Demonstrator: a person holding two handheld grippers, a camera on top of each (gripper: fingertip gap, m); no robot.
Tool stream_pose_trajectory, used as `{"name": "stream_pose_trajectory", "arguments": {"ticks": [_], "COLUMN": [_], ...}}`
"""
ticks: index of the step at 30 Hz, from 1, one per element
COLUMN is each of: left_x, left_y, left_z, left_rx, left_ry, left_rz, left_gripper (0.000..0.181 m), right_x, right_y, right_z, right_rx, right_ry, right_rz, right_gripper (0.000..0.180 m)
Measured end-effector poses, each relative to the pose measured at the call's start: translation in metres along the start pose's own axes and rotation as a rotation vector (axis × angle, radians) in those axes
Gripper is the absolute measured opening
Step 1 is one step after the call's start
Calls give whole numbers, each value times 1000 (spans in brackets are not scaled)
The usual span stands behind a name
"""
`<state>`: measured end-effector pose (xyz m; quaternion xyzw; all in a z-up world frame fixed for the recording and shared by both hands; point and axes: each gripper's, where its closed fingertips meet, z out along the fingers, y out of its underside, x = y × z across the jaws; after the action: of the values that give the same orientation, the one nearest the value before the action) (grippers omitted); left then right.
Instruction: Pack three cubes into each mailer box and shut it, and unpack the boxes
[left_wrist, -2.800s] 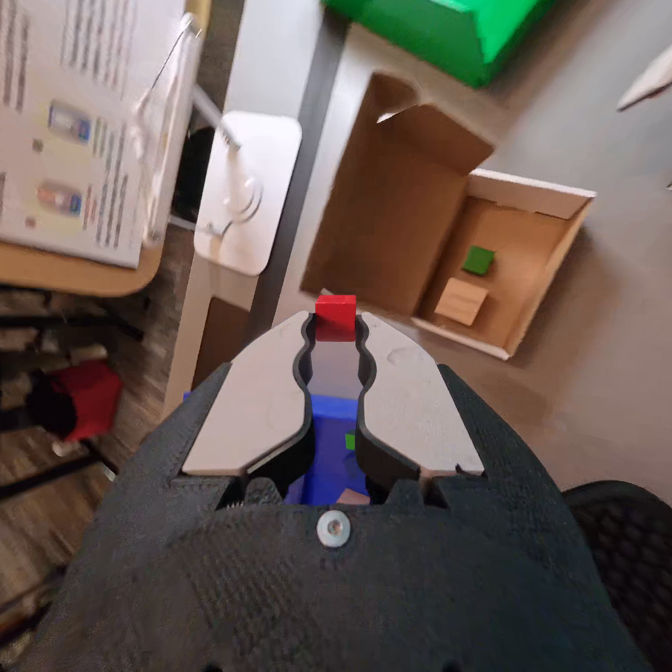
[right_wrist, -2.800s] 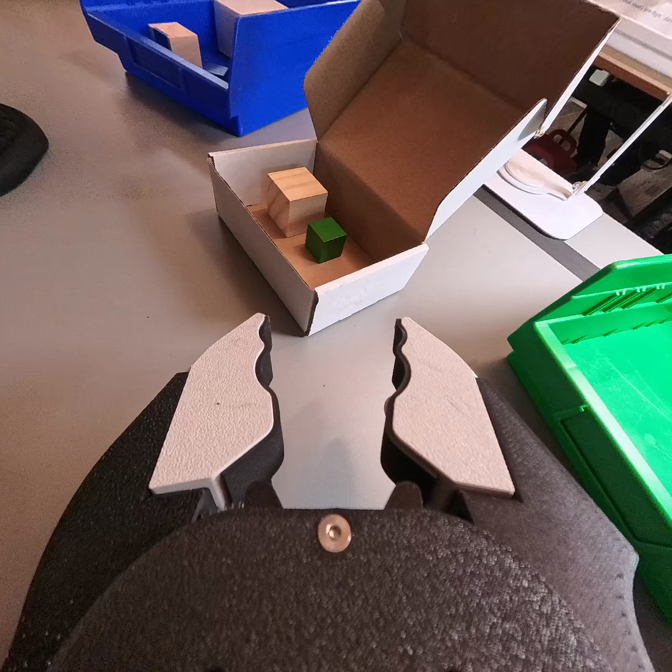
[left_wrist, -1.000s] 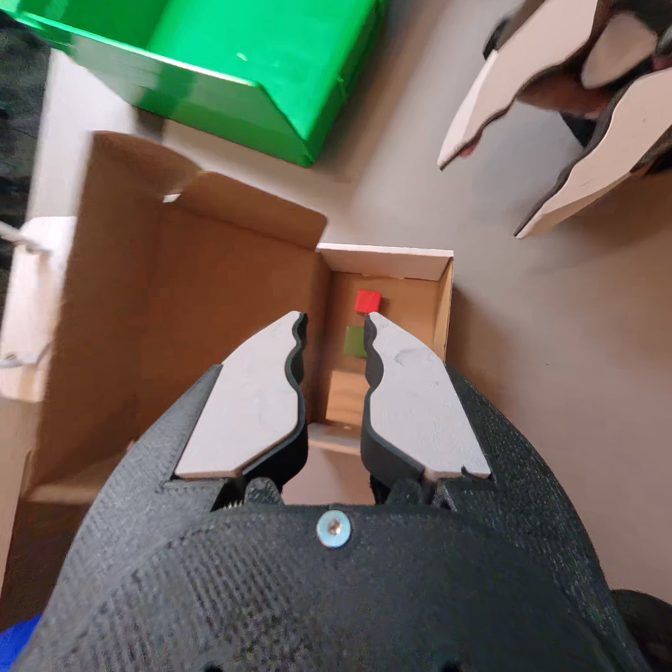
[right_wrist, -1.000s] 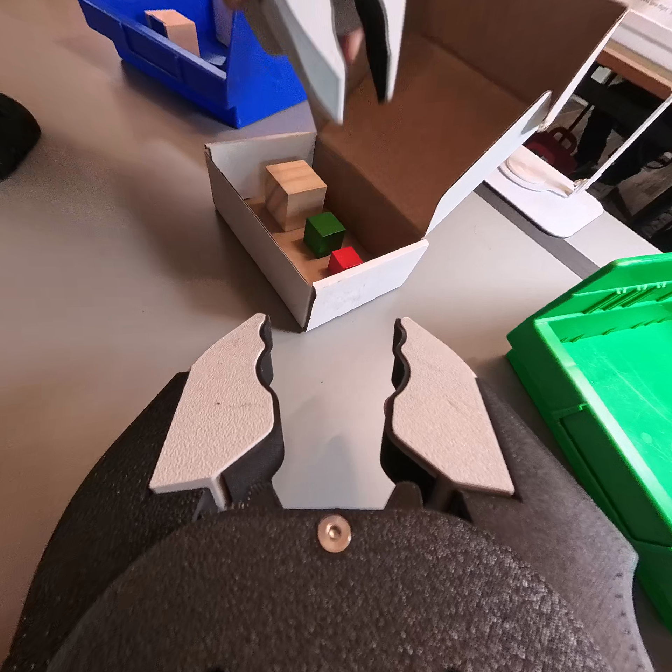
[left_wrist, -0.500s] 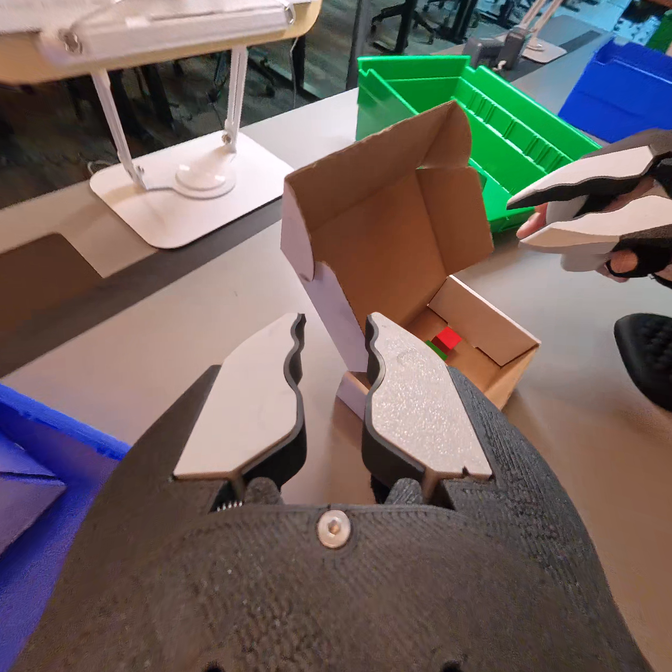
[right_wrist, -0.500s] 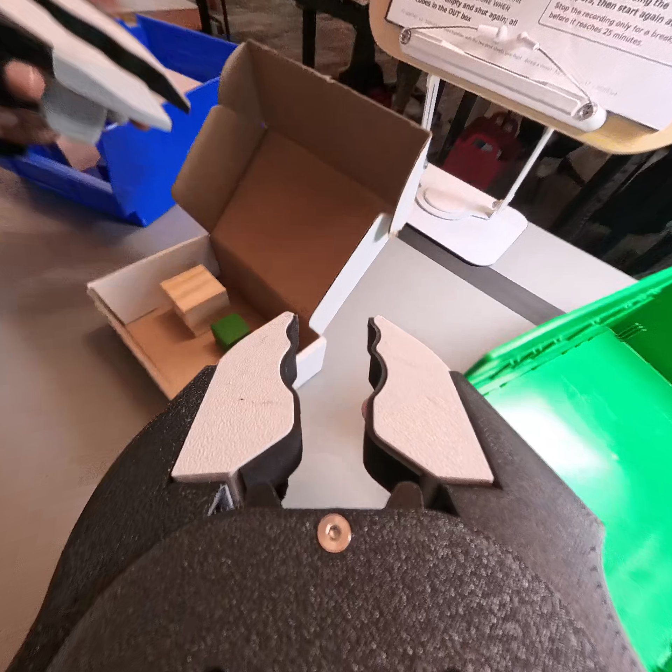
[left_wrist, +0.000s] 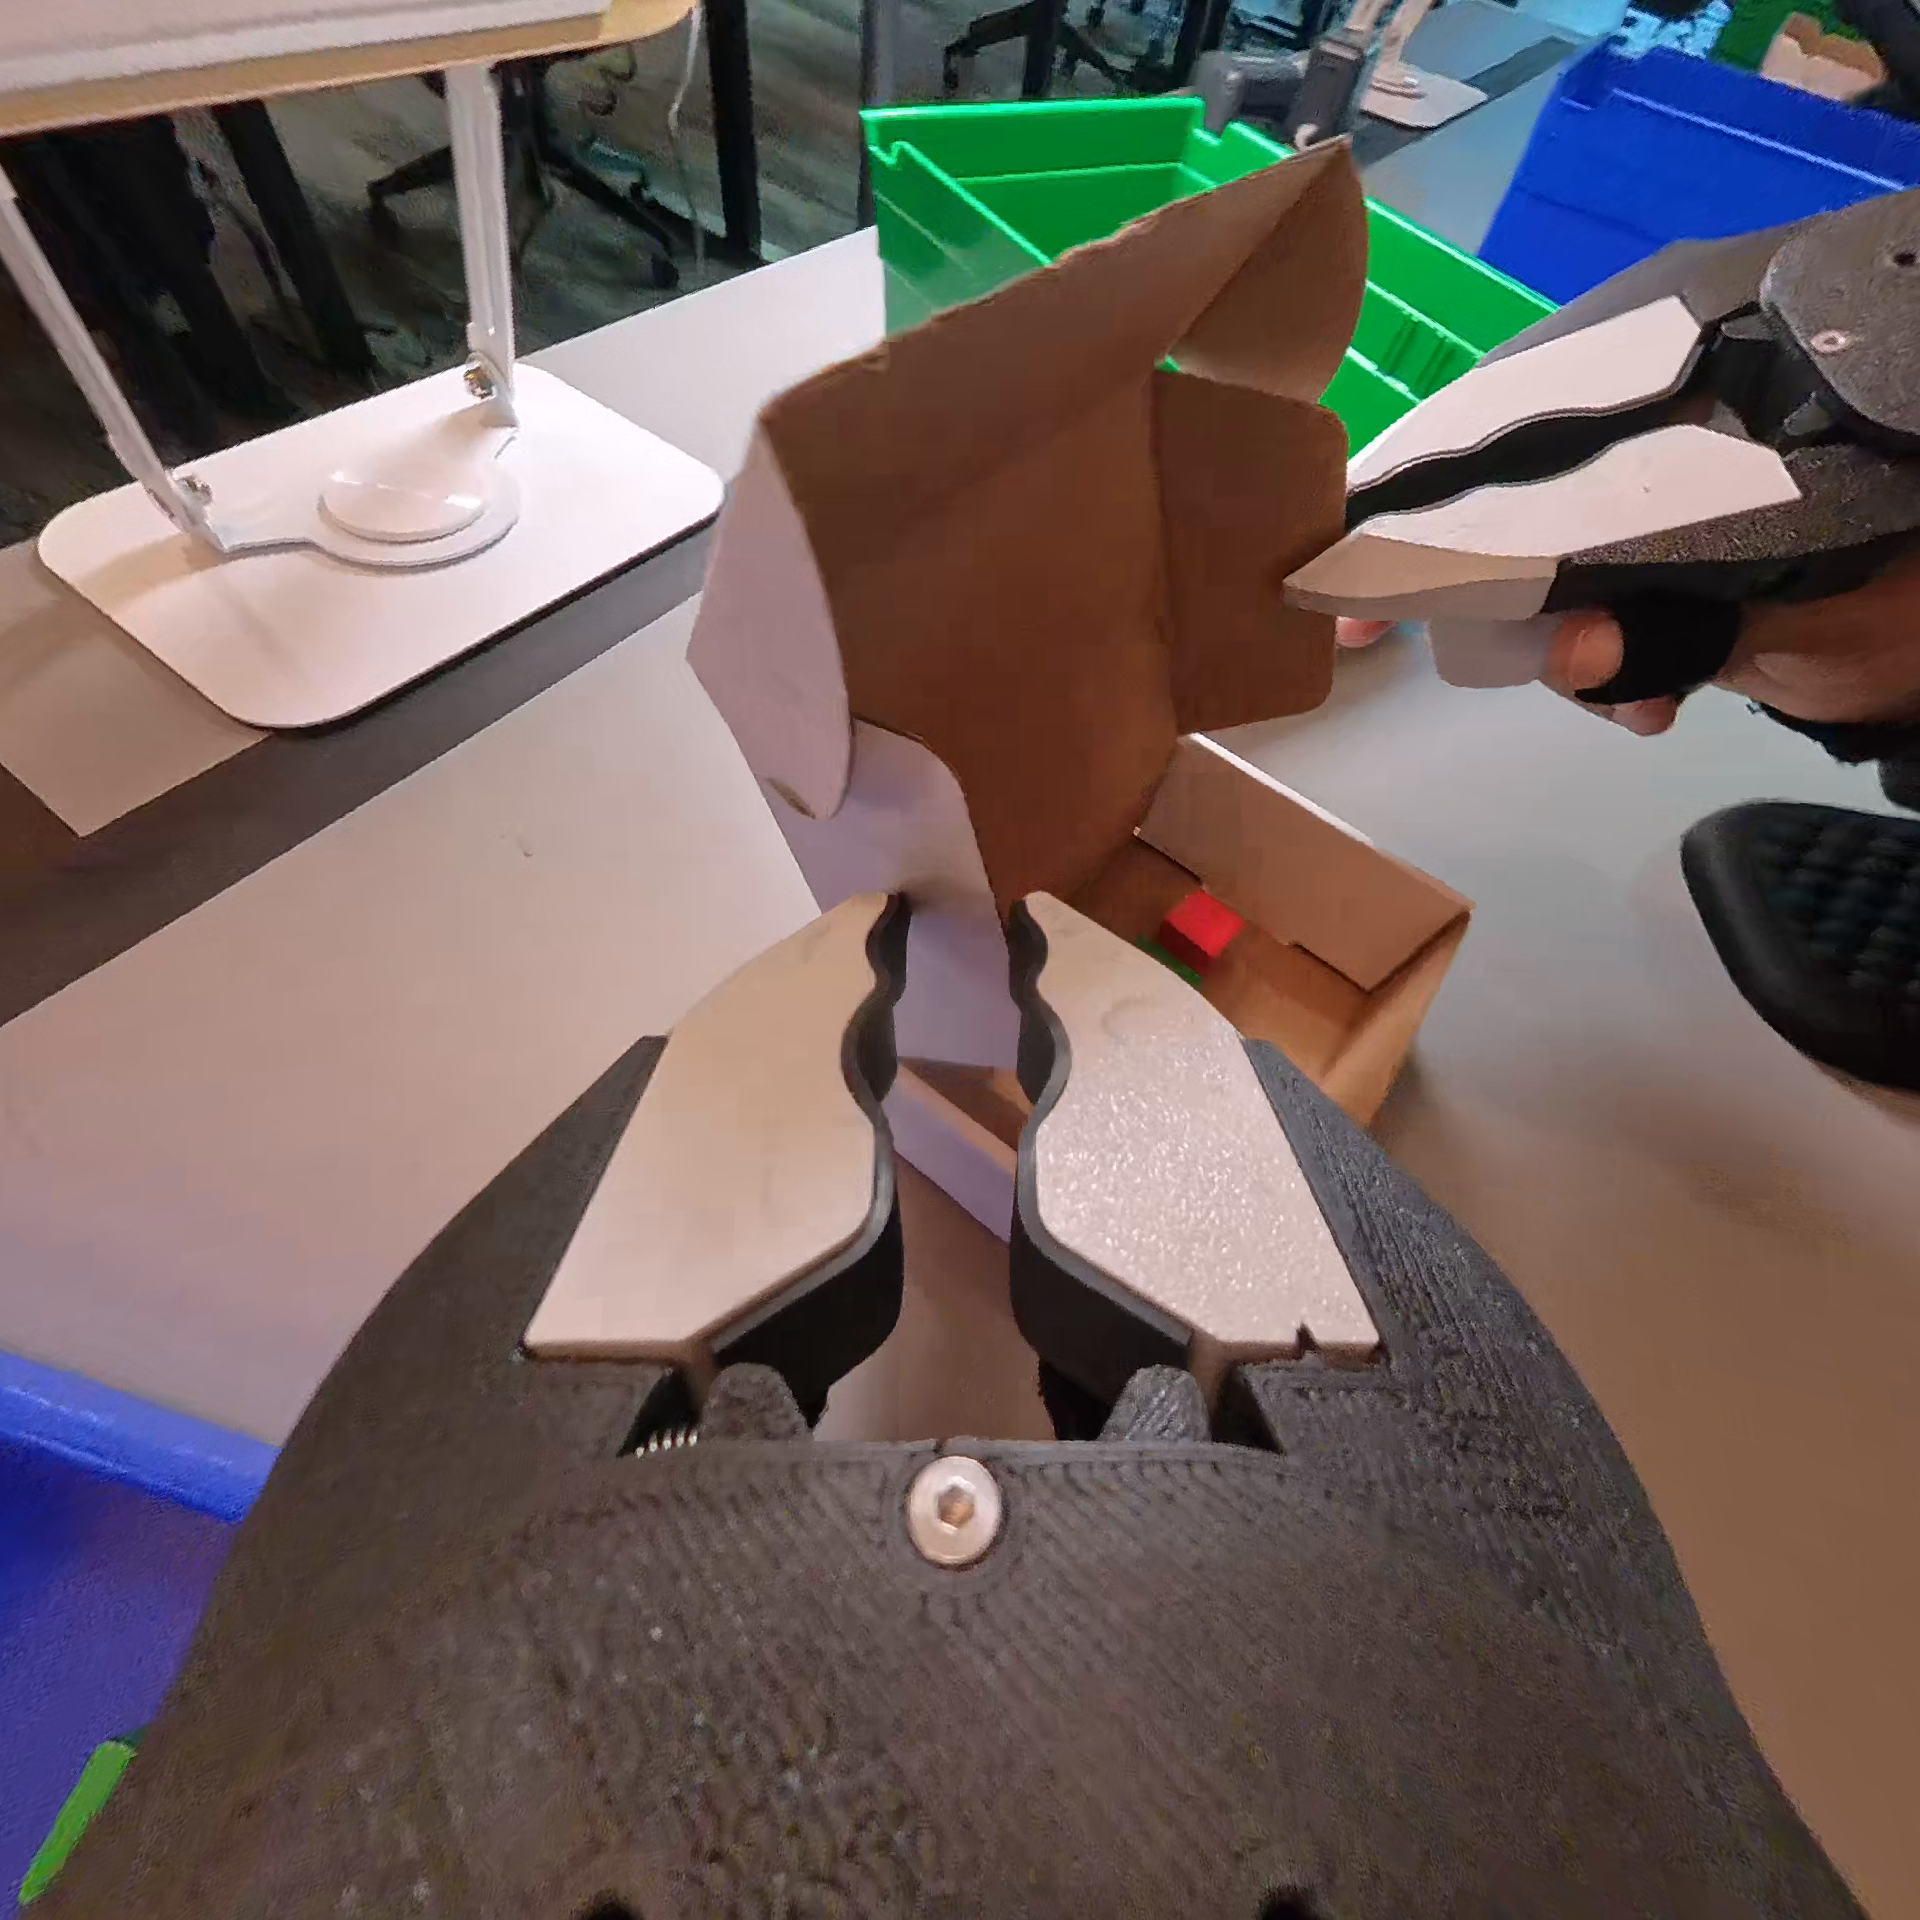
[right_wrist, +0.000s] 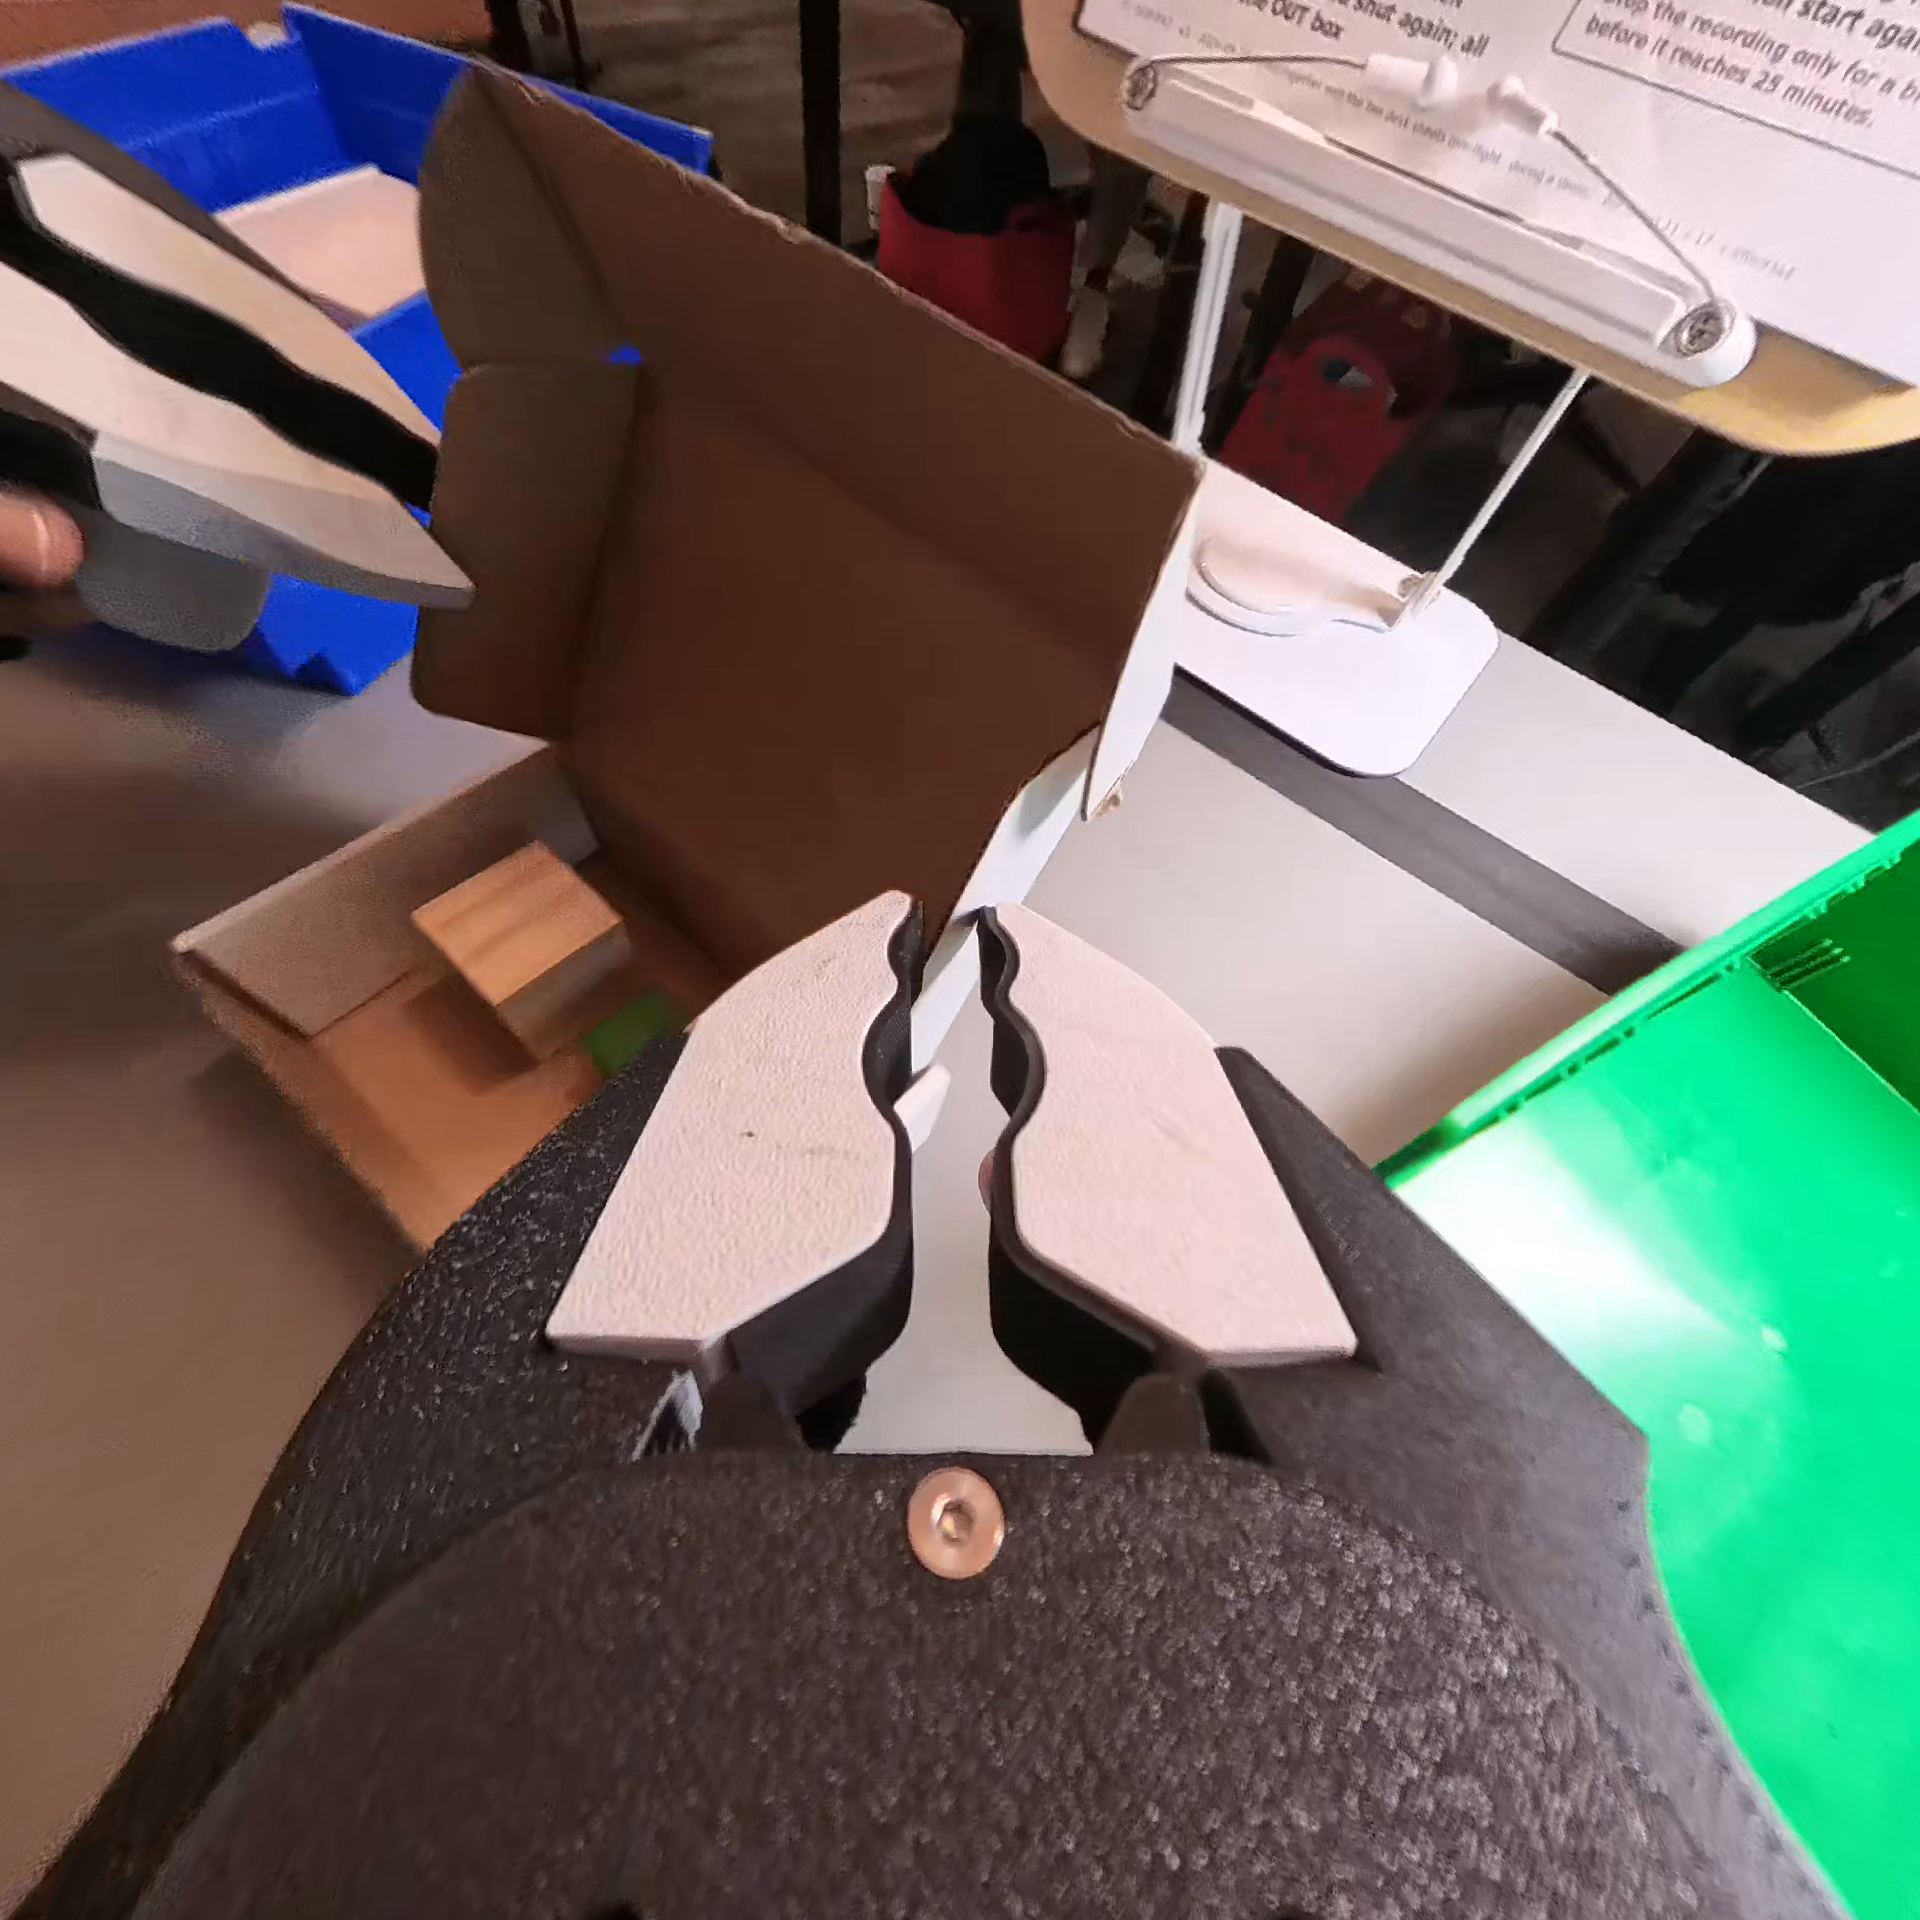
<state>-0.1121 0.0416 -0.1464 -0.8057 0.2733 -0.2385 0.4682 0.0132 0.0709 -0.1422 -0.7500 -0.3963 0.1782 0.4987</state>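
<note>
Cardboard of the white-and-brown mailer box lid (left_wrist: 997, 582) looks light, creasable; left gripper (left_wrist: 954, 914) and right gripper (right_wrist: 948, 925), jaws narrow, flank its side edges, contact unclear.

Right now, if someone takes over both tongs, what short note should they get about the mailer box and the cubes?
Left tongs: slightly open, empty, tips at one side flap of the lid.
Right tongs: nearly closed at the lid's other side flap; grip unclear.
Mailer box: on the table, lid upright, holding the wooden cube, green cube and red cube.
Done: three cubes packed.
Left: fold the lid down and tuck it shut.
</note>
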Motion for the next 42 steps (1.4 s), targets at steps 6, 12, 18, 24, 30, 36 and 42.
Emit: {"name": "stream_pose_trajectory", "arguments": {"ticks": [6, 12, 18, 24, 30, 36, 42], "left_x": [36, 56, 55, 54, 75, 87, 99], "left_y": [32, 71, 79, 47, 37, 62, 95], "left_z": [-12, -11, -40, -50, -35, -31, -27], "left_rx": [-36, -140, -146, -48, -56, -127, -240], "left_ry": [53, 125, 170, 71, 38, 108, 224], "left_rz": [142, 232, 284, 460, 612, 563, 389], "left_gripper": [17, 27, 52, 57, 51, 50, 49], "right_x": [-33, -46, -45, -31, -56, -71, -86], "right_y": [27, 56, 73, 47, 27, 44, 73], "right_z": [-22, -25, -53, -61, -49, -50, -50], "right_rx": [-15, -77, -104, -83, -82, -90, -156], "right_ry": [-41, -130, -237, -115, -97, -153, -254], "right_rz": [-75, -96, -198, -587, -897, -862, -790], "right_gripper": [13, 21, 49, 73, 69, 46, 41]}}
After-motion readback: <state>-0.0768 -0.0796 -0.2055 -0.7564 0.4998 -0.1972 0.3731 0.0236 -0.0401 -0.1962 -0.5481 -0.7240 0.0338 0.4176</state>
